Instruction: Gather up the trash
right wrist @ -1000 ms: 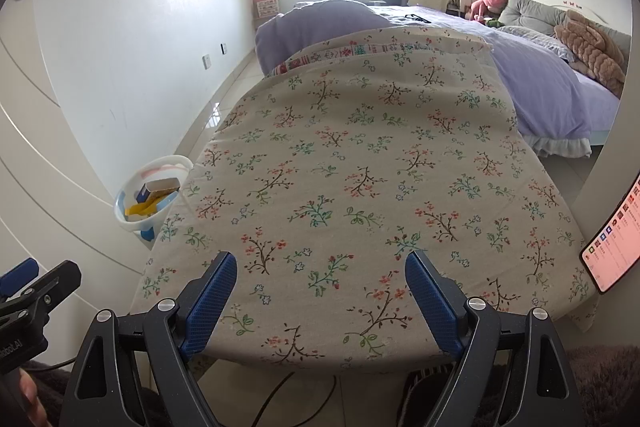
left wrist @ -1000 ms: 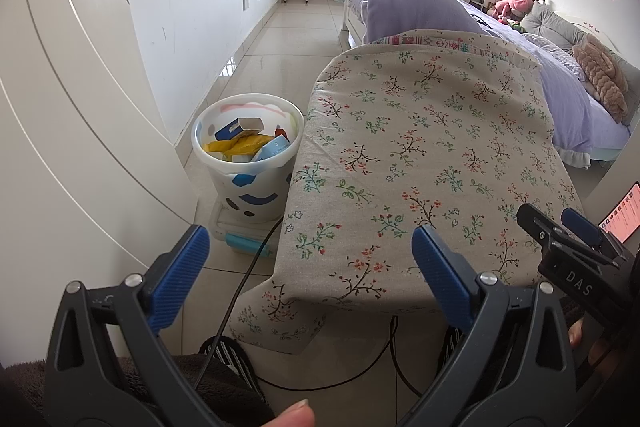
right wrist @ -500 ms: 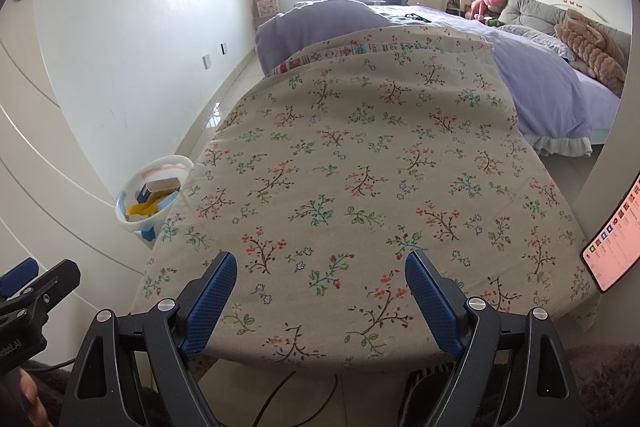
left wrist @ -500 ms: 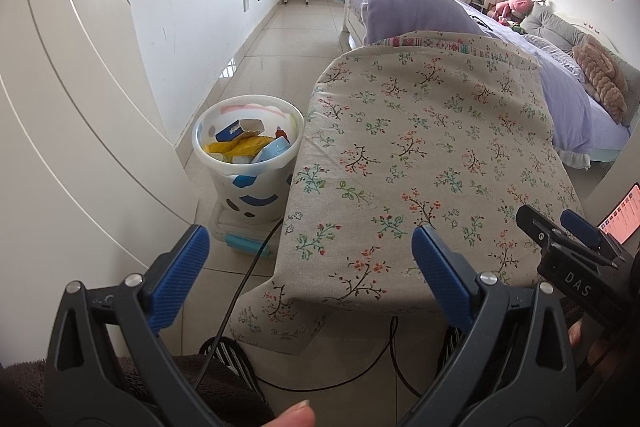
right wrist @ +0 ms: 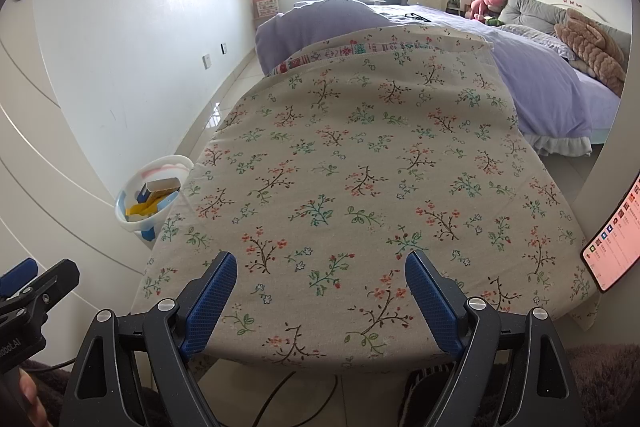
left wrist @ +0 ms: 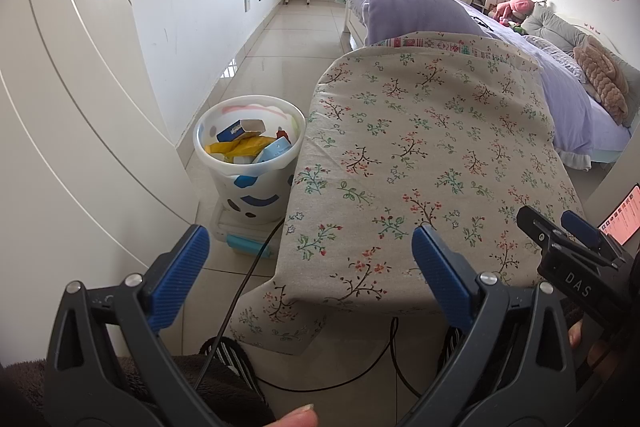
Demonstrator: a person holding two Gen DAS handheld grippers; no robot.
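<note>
**Both grippers idle over a bare table; trash sits in the bin**

Risks. No loose trash shows on the table (right wrist: 360, 155) in either view, so the likeliest fault from here is a wasted reach: closing on the floral cloth instead of an item and dragging the cover off. A black cable (left wrist: 244, 275) runs across the floor under the near edge of the table, close by the left gripper; a low sweep toward the bin could snag it. The bin (left wrist: 248, 163) stands on the floor just beside the table's left edge and is well filled with cartons and wrappers (left wrist: 248, 143); a further drop placed carelessly could bounce out or tip a carton over the rim. A phone (right wrist: 616, 251) stands at the table's right edge and could be knocked by a wide swing of the right gripper.

Fingers. The left gripper (left wrist: 308, 263) has its fingers (left wrist: 180, 279) spread wide, nothing between them, touching nothing; it hangs over the floor and the table's near left corner. The right gripper (right wrist: 316, 299) is likewise wide apart and empty, its fingers (right wrist: 432, 303) poised above the near edge of the table without contact that I can confirm.

Task item. All visible trash lies inside the bin; whether more remains elsewhere cannot be told.
</note>
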